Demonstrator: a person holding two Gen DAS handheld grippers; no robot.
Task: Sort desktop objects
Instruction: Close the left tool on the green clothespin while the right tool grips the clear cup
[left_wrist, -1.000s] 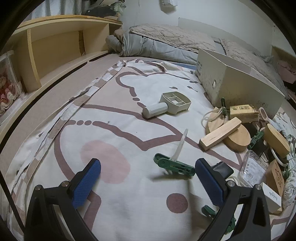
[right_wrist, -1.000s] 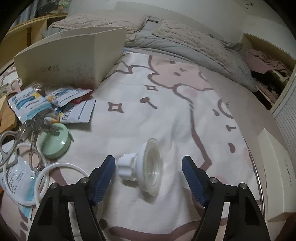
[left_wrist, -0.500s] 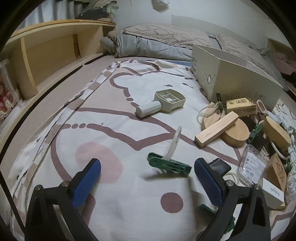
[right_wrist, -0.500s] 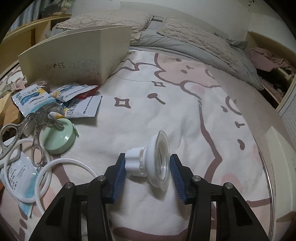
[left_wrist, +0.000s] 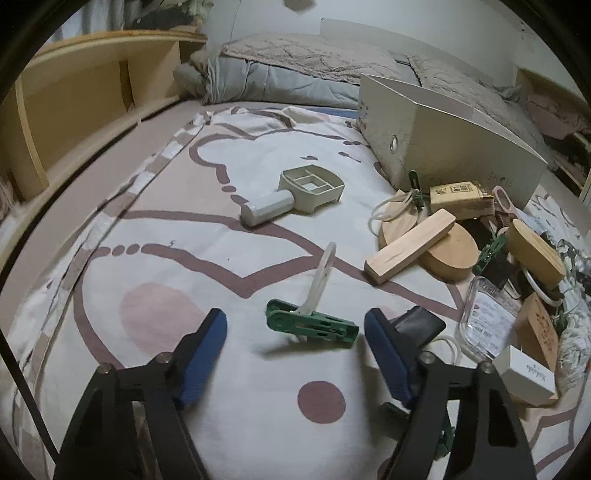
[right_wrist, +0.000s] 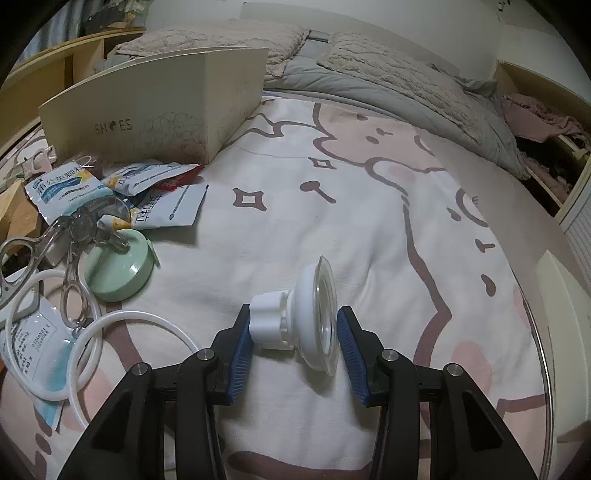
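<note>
white suction-cup fitting (right_wrist: 295, 325) lay on its side on the printed bedspread (right_wrist: 332, 206), clamped end to end in the right tool (right_wrist: 291, 341): one pad on the knurled knob, the other on the clear flared rim. risk: the rim is thin and sloped, so the pad could ride off it and the part could pivot or pop out on the lift (the soft bedding gives no firm backing either).

green clothes peg (left_wrist: 312, 325), with a pale plastic strip (left_wrist: 321, 275) across it, lay between the pads of the left tool (left_wrist: 295, 349). its jaws had just been closing and stood about half wide, neither pad on the peg. risk: the strip could be caught along with the peg, or the peg could be nudged skew before both pads met it. a dark clip (left_wrist: 417, 325) sat just beside the right-side pad and could get snagged.

shoe box (right_wrist: 155, 110) stood well behind, with the clutter of packets (right_wrist: 62, 184) and the mint lid (right_wrist: 118, 273) near it.
</note>
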